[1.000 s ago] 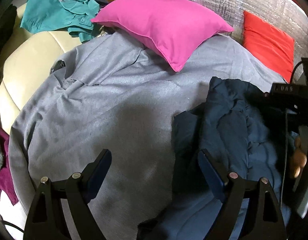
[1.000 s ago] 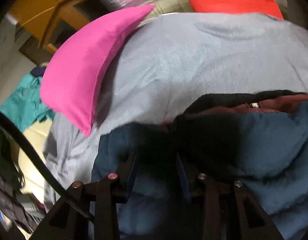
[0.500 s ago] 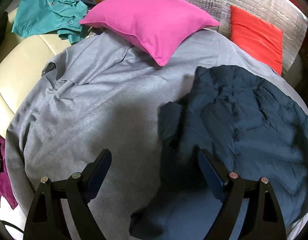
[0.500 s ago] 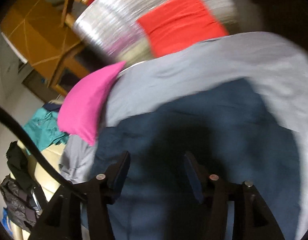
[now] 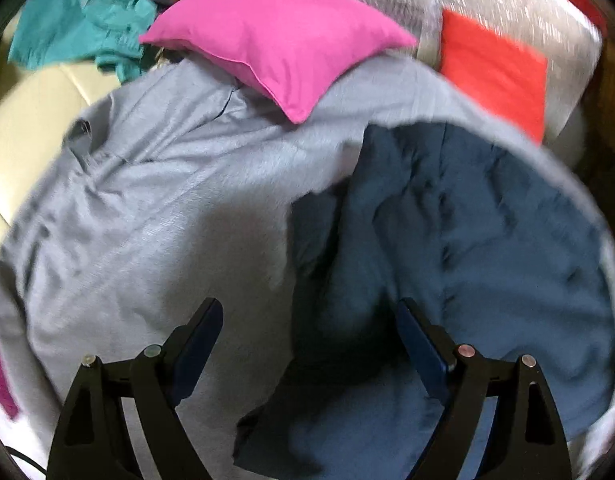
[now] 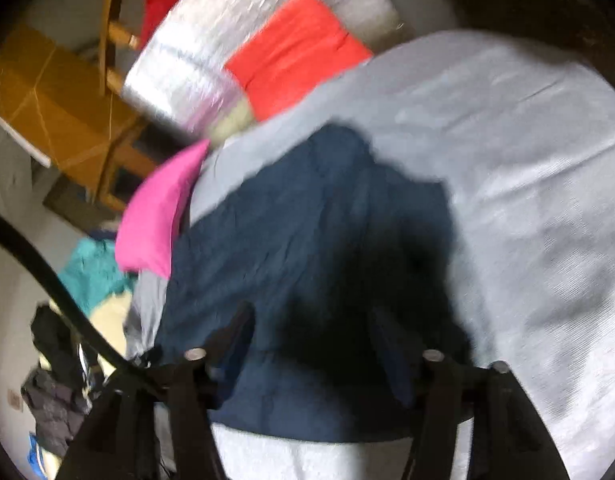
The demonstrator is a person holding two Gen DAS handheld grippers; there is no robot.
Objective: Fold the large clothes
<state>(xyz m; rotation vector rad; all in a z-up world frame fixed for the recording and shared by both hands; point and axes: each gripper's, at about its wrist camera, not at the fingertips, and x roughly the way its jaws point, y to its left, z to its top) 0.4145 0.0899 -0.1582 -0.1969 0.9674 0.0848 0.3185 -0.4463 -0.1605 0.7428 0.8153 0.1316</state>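
Note:
A dark blue quilted garment (image 5: 467, 240) lies spread on a grey cover (image 5: 155, 208), right of centre in the left wrist view. My left gripper (image 5: 309, 320) hangs open above the garment's left edge, its jaws wide, nothing between them. In the right wrist view the same garment (image 6: 307, 240) lies below my right gripper (image 6: 311, 324). Its jaws are opening and nothing is pinched between them; the cloth lies beneath. The picture is blurred by motion.
A pink pillow (image 5: 275, 36) rests at the far side of the grey cover, a red cushion (image 5: 495, 68) against a silver foil backing (image 6: 211, 48) to its right. A teal garment (image 5: 83, 40) lies on the cream sofa (image 5: 31, 120). Dark clothes (image 6: 55, 384) are piled at the left.
My right gripper let go of the dark blue garment, opened and drew back, out of the left wrist view. The garment now lies spread flat. My left gripper stayed in place, tilting slightly.

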